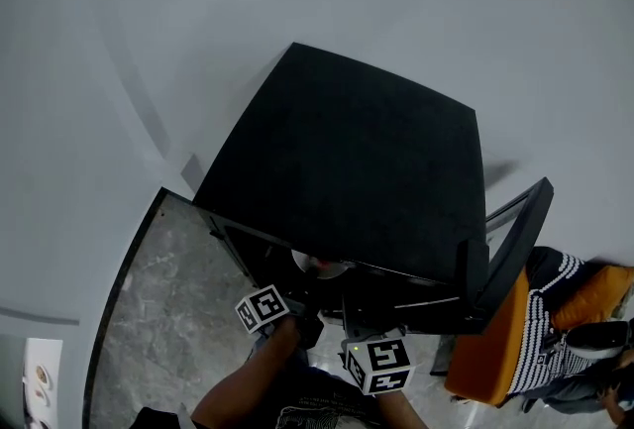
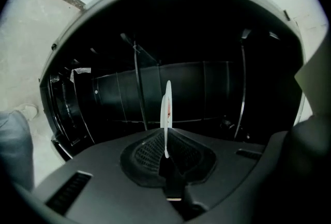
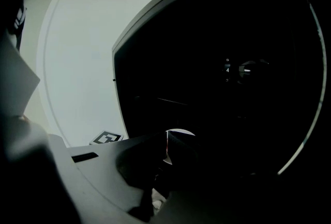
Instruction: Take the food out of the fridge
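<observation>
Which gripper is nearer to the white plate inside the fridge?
Left. The left gripper has its fingers closed on the rim of the plate; the right gripper hangs just short of it, at the mouth of the fridge.

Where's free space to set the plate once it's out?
Bare: the fridge top, and the marble floor left of it. Crowded: the fridge mouth, with the plate and left tool; the door and orange chair fill the right.

L gripper [image 2: 166,153], R gripper [image 3: 166,150]: grey, b/w cubes [image 1: 264,308]
</observation>
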